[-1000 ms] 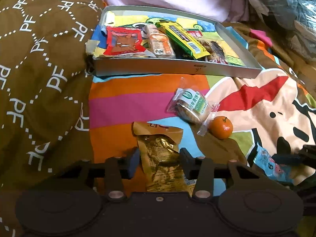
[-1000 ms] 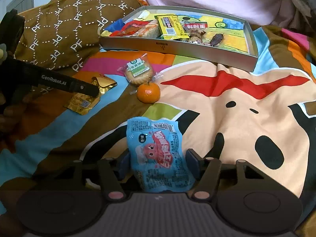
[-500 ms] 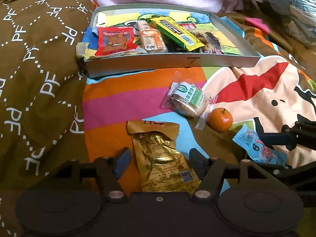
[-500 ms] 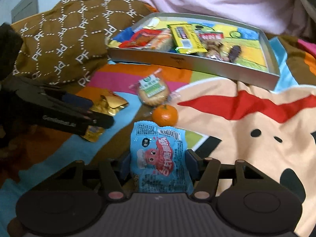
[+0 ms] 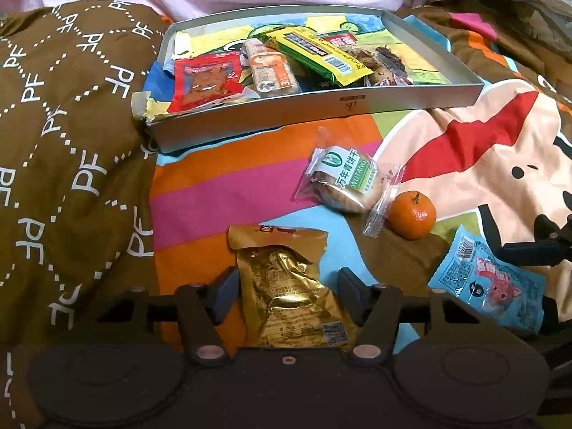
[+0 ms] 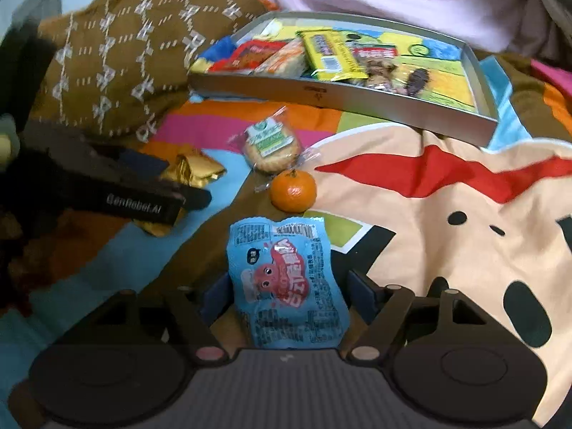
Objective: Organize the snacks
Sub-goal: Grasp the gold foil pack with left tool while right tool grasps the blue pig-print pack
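The jaws of the left gripper (image 5: pixel 286 295) stand spread on either side of the gold packet (image 5: pixel 291 296), which lies on the bed between them with a gap at each pad; they have just been closing a little after a wider spread and do not pinch it. The jaws of the right gripper (image 6: pixel 286 295) have just been opening and are spread around the blue packet (image 6: pixel 286 286), again with no pad pressing on it. Both packets lie on the striped cartoon bedspread (image 5: pixel 221 186), well short of the grey tray (image 5: pixel 321 111) that sits toward the far edge of the bed and already holds several snacks, crowded at its left end. A wrapped biscuit (image 5: pixel 345 182) and a small orange (image 5: pixel 412 215) lie between the packets and the tray. The step in hand looks like taking a packet in each gripper. To do it well, each gripper should sink until its pads sit level with the packet's thick middle, not its flat crimped edge, then close squarely. The foil is slick and the bedding soft, so pressing too deep could catch cloth. The carry should clear the tray's near wall and aim for its bare right end.
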Demonstrator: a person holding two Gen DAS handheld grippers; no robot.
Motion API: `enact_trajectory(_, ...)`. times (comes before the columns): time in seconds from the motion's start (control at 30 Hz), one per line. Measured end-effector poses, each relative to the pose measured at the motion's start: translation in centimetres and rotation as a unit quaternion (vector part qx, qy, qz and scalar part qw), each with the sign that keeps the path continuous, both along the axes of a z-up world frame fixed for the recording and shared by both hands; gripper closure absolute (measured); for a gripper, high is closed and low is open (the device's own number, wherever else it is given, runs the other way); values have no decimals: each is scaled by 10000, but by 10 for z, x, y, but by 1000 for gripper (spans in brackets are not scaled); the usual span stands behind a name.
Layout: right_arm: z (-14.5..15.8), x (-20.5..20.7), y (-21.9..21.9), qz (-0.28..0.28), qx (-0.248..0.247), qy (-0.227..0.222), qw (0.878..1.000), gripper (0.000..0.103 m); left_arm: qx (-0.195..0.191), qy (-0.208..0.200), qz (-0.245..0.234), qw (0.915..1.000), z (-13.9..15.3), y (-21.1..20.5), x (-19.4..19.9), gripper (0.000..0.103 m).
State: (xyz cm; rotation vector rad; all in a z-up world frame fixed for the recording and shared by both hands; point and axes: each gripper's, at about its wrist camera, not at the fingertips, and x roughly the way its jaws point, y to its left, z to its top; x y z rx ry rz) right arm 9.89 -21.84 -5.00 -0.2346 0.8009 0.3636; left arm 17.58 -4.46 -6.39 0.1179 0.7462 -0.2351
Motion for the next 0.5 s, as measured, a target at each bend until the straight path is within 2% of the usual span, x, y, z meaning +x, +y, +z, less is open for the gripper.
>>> enact_trajectory(0.13, 1, -3, 2, -2, 33, 34, 10000, 38, 33, 35, -21, 10000, 2, -4, -5, 53)
enact_trajectory(0.5, 4, -36, 5, -42, 164, 191, 9997, 39, -327, 859, -64, 9957, 15, 5, -39, 54)
